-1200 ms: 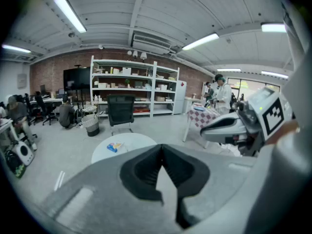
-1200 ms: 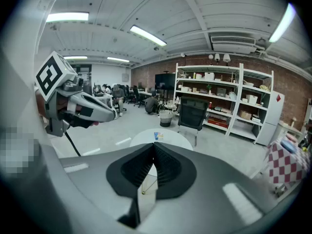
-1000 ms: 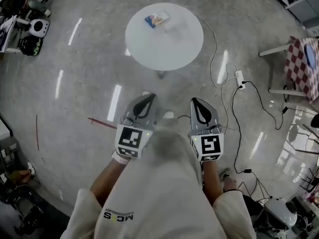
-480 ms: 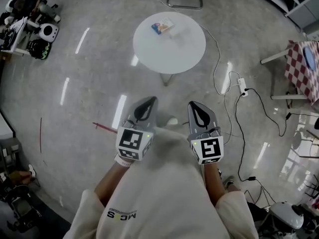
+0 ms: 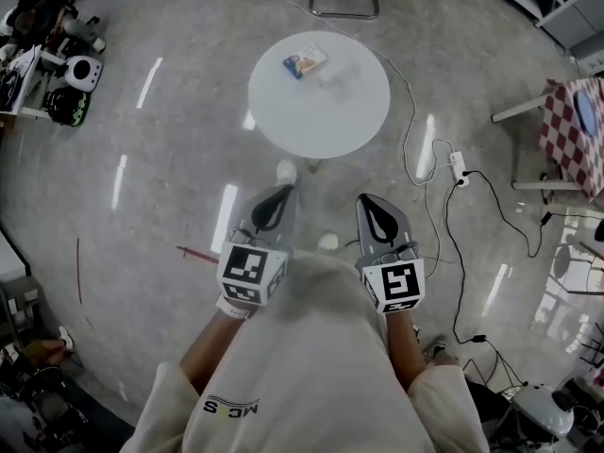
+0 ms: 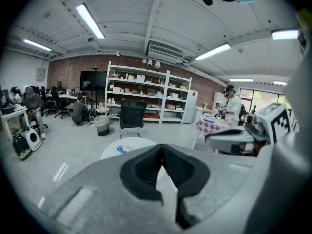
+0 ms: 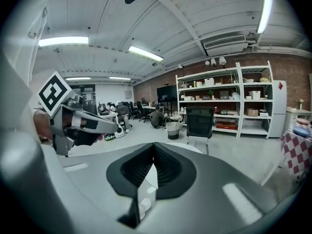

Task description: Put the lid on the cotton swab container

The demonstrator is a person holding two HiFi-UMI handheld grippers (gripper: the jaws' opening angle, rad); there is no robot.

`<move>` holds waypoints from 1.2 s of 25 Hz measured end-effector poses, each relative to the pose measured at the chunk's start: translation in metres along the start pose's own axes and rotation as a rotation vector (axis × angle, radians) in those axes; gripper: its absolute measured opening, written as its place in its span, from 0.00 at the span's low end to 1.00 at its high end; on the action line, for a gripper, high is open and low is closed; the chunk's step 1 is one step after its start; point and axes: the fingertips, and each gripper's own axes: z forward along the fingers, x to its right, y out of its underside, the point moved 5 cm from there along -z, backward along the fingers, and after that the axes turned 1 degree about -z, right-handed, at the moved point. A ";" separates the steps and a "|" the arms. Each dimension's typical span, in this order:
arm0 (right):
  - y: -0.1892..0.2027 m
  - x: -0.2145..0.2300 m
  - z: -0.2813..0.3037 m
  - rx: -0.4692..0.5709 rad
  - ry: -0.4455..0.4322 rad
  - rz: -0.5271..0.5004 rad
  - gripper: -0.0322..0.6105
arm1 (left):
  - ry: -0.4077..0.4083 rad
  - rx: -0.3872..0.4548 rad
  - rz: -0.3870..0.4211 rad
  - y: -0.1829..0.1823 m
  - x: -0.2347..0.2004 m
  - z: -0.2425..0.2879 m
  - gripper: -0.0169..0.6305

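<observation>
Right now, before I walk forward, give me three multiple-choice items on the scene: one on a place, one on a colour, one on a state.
1. Where on the round table does the small packet lie?
A. on its far side, away from the person
B. at its near edge
C. hanging off its right edge

2. What colour is the table top?
A. black
B. white
C. red

3. How do the left gripper and the right gripper stand?
A. both wide open
B. each shut on a lid
C. both shut, holding nothing

Answers:
1 A: the head view shows the packet past the middle of the table.
2 B: the top is plain white.
3 C: in each gripper view the jaw tips meet with nothing between them.
</observation>
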 end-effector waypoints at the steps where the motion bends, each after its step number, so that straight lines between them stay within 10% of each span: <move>1: -0.004 0.005 0.013 -0.009 0.002 0.002 0.05 | 0.007 -0.007 -0.005 -0.005 -0.012 0.012 0.03; 16: -0.087 0.061 0.237 -0.099 0.148 0.000 0.05 | 0.221 -0.083 0.011 -0.098 -0.202 0.169 0.03; 30: -0.085 0.116 0.309 -0.163 0.196 0.035 0.05 | 0.340 -0.163 0.008 -0.107 -0.223 0.255 0.03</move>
